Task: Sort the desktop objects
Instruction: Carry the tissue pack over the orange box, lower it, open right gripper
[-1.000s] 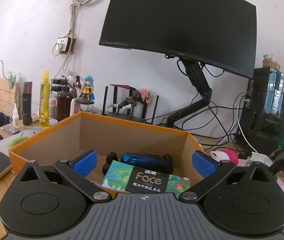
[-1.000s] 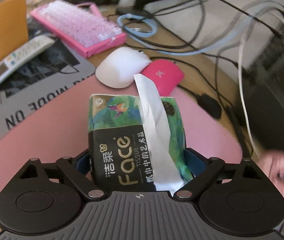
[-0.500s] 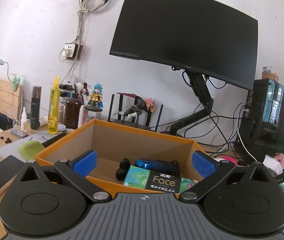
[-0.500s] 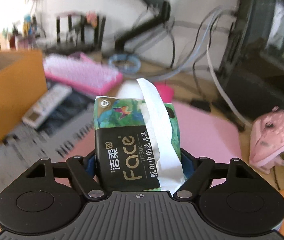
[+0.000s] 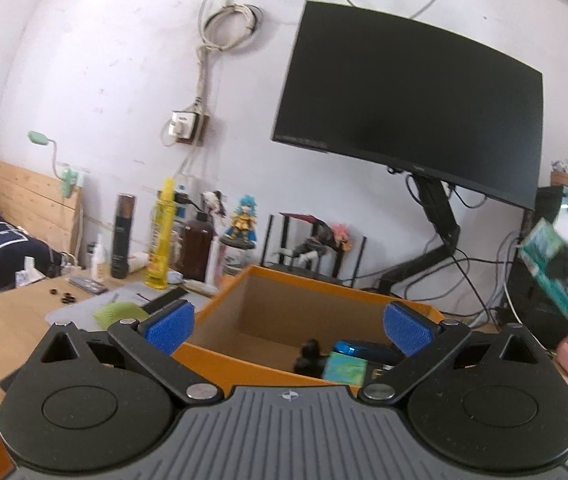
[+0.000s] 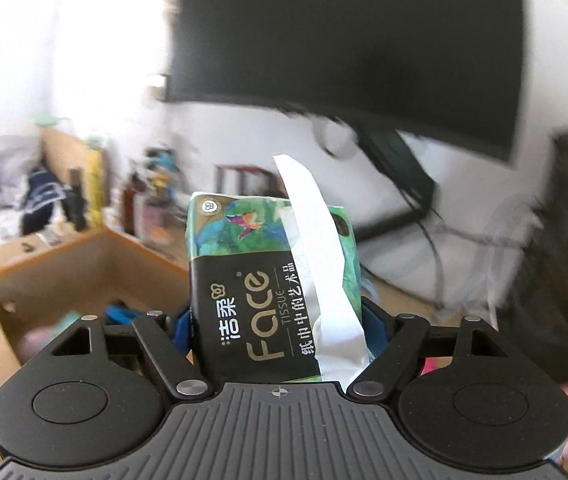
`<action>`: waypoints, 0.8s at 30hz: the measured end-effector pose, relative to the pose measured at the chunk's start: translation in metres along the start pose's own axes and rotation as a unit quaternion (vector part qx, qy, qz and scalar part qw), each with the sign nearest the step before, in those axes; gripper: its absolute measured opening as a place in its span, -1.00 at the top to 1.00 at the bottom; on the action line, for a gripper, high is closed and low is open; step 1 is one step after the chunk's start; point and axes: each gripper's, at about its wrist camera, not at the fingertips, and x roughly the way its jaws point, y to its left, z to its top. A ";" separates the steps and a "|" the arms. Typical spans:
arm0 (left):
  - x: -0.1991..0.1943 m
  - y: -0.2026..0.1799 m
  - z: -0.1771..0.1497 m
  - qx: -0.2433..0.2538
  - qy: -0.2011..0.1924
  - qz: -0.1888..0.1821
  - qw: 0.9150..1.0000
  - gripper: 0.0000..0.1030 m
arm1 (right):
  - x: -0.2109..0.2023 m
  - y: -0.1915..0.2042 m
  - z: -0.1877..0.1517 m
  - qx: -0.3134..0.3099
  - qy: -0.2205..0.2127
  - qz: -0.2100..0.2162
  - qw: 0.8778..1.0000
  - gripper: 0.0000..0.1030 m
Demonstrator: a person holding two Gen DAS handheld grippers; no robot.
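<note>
The right hand-held gripper [image 6: 280, 330] was clamped on a green tissue pack [image 6: 272, 284], blue pads pressed against both its sides, a white sheet trailing from its top; the pack was held above the bench. The left hand-held gripper [image 5: 288, 326] stood wide and empty. Beyond both sat an orange cardboard box [image 5: 236, 364] containing a second tissue pack [image 5: 344, 366].

My left gripper [image 5: 288, 326], black with blue ribbed pads, stands wide apart with nothing between its fingers, pointing nearly level. My right gripper [image 6: 280, 322], black with blue pads, is clamped on a green-and-black soft tissue pack [image 6: 272, 280], tilted slightly downward.
</note>
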 end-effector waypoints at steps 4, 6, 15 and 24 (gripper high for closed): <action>-0.011 0.016 0.003 -0.001 -0.010 0.021 1.000 -1.00 | 0.018 0.044 0.032 -0.042 -0.009 0.042 0.998 -0.56; -0.017 0.025 0.004 -0.003 -0.015 0.034 0.999 -1.00 | 0.031 0.070 0.047 -0.061 -0.005 0.067 0.996 -0.56; -0.033 0.051 0.005 -0.008 -0.019 0.072 0.997 -1.00 | 0.103 0.174 0.084 -0.138 0.043 0.148 0.978 -0.57; -0.043 0.069 0.006 -0.017 -0.026 0.087 0.996 -1.00 | 0.189 0.242 0.066 -0.143 0.137 0.142 0.970 -0.57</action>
